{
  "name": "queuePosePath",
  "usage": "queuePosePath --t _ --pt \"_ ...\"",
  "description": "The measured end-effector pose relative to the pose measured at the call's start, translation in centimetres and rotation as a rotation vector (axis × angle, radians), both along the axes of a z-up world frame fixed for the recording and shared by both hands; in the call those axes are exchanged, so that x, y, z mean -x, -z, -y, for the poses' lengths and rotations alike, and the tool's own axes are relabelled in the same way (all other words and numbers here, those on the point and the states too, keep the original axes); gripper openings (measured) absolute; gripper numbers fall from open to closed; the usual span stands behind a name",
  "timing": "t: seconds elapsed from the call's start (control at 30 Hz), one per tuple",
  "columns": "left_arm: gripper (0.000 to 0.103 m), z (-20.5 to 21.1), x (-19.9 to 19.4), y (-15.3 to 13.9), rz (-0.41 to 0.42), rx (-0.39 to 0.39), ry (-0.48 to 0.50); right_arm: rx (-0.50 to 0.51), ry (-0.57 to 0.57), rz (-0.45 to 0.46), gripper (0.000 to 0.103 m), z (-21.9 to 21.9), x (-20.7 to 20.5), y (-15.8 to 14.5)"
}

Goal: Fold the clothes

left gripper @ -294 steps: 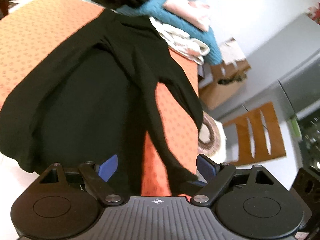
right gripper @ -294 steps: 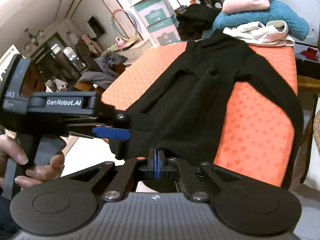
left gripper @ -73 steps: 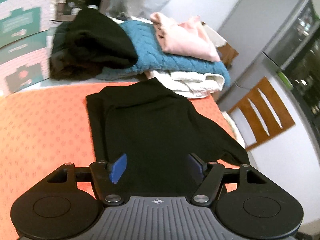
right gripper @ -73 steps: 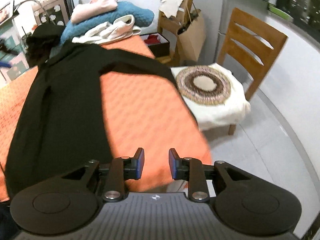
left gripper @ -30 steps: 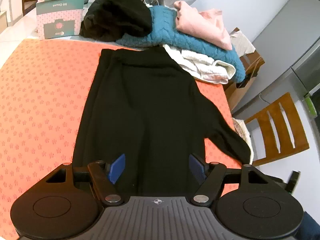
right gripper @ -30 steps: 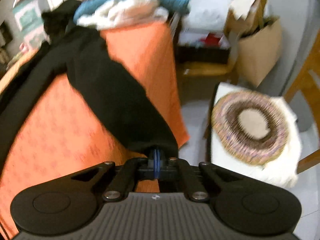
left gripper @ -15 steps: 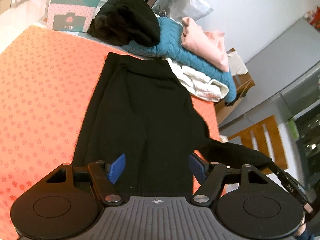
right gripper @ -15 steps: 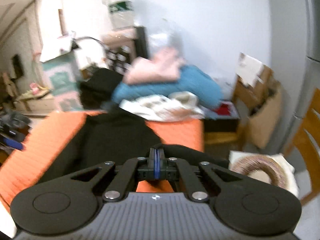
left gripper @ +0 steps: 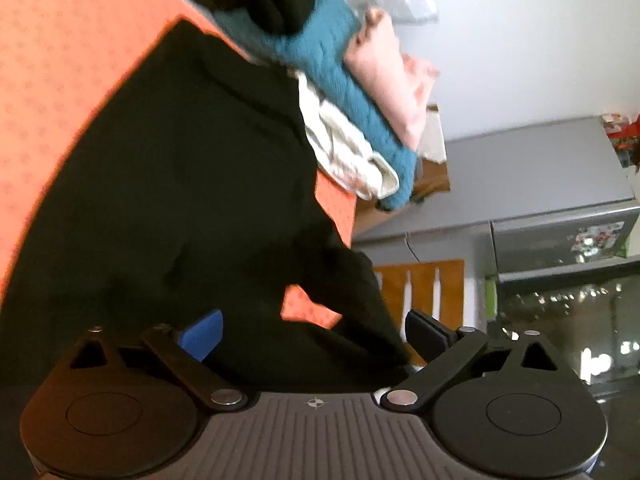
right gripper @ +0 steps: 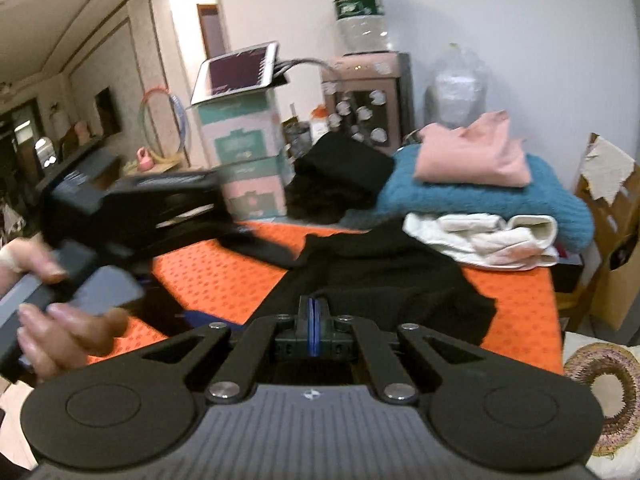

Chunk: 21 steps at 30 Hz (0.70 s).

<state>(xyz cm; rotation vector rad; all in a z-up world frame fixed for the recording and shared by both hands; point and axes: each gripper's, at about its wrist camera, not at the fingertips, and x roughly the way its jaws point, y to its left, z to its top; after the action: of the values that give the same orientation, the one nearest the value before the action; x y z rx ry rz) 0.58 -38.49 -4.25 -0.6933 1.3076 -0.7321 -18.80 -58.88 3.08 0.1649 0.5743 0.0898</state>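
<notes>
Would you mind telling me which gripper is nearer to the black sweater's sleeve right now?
Right. The right gripper is shut on the black sleeve, lifted over the body. The left gripper stands open at the hem, jaws just widened, sleeve cloth between them but unpinched.

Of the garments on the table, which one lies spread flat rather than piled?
The black sweater, spread across the orange cloth; the teal knit, pink top and white garment are stacked behind it.
</notes>
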Motion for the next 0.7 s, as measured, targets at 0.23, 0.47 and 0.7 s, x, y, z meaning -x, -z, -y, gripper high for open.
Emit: queuePosePath --t 0.23,0.47,0.7 --pt "0.100 3.0 -0.5 2.3 -0.095 -0.029 0.073 0.088 -0.091 -0.036 0.001 -3.4 -0.4 1.0" --pt "0.063 4.7 0.3 3.4 -0.126 -0.093 0.152 0.111 -0.127 -0.044 0.001 -4.4 -0.1 1.6" --pt "0.012 4.5 1.2 2.6 -0.059 -0.087 0.117 0.100 -0.123 -0.043 0.001 -3.9 0.6 2.1"
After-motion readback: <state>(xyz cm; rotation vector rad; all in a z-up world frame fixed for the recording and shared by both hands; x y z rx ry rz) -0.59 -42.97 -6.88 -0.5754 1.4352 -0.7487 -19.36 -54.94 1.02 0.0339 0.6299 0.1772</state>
